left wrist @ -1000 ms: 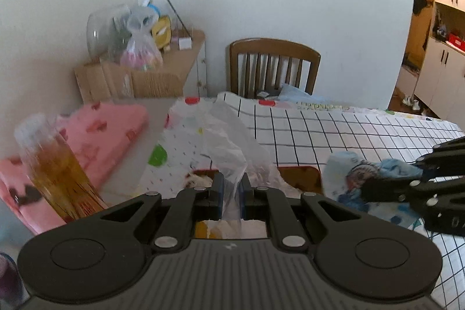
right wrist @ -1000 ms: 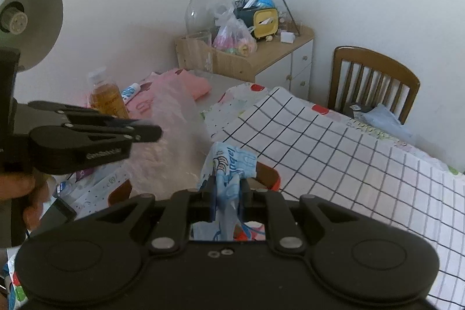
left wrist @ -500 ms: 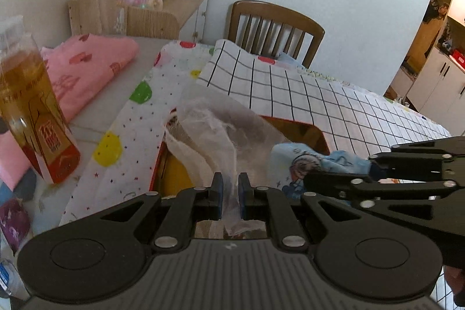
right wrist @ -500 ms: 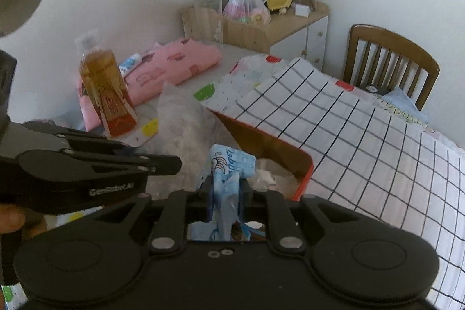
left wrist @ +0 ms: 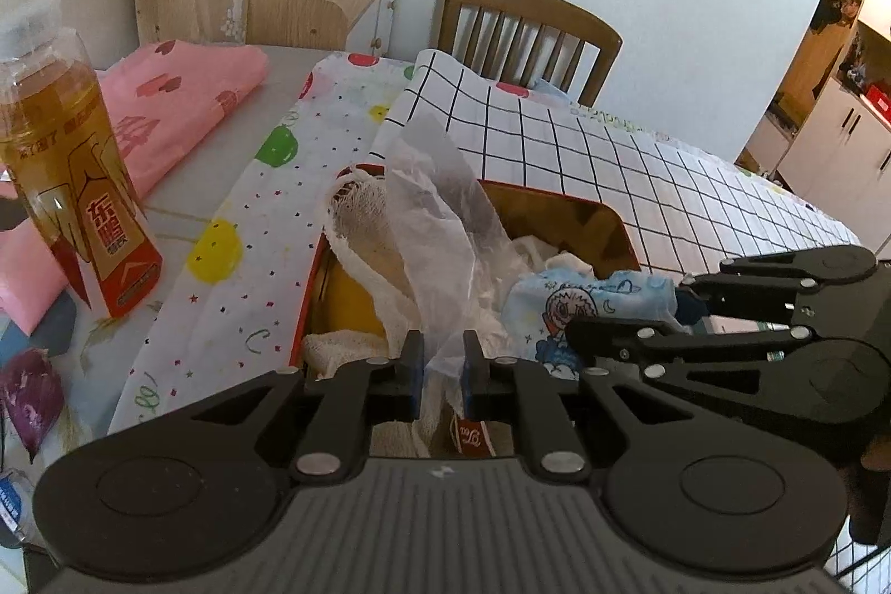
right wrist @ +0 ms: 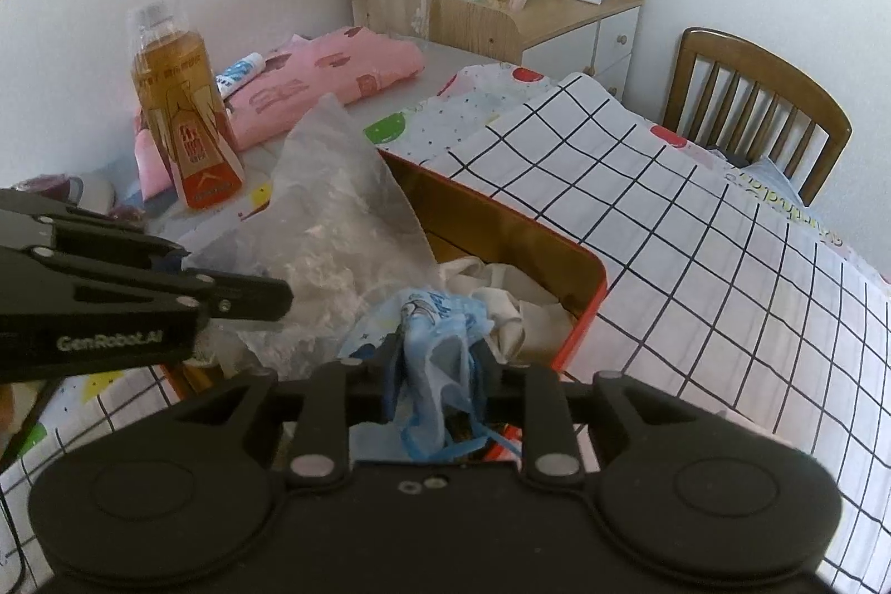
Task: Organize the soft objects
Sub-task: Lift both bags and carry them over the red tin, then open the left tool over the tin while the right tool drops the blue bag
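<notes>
A red-rimmed tin box (left wrist: 612, 215) (right wrist: 590, 271) stands on the table with white cloths (right wrist: 501, 299) and a white mesh cloth (left wrist: 356, 215) inside. My left gripper (left wrist: 442, 366) (right wrist: 278, 299) is low over the box's near left part, shut on a crumpled clear plastic bag (left wrist: 445, 215) (right wrist: 334, 204) that stands up from its pads. My right gripper (right wrist: 437, 366) (left wrist: 626, 310) is over the box's right part. Its jaws are opening, and a blue cartoon-print cloth (right wrist: 434, 332) (left wrist: 557, 304) still fills the gap and touches the pads.
A tea bottle (left wrist: 72, 160) stands to the left beside a folded pink cloth (left wrist: 184, 98). A dotted cloth (left wrist: 250, 232) and a checked cloth (left wrist: 612, 160) cover the table. A wooden chair (left wrist: 529, 20) and a cluttered cabinet (left wrist: 312, 4) stand behind.
Both grippers have come down to the tin box with their loads. The right gripper's pads stand a little wider around the blue cloth. The left grip looks the same.
</notes>
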`<state>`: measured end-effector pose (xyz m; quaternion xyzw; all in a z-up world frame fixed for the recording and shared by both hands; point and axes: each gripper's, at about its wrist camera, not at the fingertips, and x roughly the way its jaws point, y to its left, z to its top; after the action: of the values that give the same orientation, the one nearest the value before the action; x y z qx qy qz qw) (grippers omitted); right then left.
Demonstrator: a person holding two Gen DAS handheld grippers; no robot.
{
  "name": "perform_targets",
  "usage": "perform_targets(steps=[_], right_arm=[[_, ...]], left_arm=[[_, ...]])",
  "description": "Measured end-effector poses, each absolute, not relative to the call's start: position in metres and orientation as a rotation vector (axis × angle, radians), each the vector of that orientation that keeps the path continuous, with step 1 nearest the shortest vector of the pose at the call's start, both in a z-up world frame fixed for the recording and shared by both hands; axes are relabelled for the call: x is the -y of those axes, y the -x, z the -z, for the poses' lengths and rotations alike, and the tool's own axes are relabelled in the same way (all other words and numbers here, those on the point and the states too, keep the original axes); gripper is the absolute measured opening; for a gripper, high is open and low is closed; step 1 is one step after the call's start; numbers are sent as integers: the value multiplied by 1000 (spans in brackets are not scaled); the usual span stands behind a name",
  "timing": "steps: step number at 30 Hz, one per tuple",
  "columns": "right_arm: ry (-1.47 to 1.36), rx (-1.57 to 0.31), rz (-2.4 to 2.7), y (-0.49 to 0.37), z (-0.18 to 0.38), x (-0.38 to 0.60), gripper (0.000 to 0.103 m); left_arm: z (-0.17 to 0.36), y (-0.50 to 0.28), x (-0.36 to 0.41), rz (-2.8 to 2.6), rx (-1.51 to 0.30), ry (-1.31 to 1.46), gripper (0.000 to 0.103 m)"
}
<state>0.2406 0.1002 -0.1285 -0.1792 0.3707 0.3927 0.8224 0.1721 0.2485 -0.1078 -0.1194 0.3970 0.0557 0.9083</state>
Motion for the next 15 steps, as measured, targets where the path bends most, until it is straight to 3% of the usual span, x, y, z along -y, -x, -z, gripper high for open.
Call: perform_targets(steps=[9,11,13,15], right_arm=[[408,-782,-841,-238,128,-99,34],[406,-772,-841,-237,125,-97,42],[401,-761,-849,-235,122,-95,51],[401,-747,-848,-233,120,-94,55]], left_arm=[[96,-152,-243,-116,-801,221,17],[94,-146,-243,-121,-793,221,32],[92,-141,-244,-148,-785,219,78],[91,-135,-245,-156,-769,225,81]])
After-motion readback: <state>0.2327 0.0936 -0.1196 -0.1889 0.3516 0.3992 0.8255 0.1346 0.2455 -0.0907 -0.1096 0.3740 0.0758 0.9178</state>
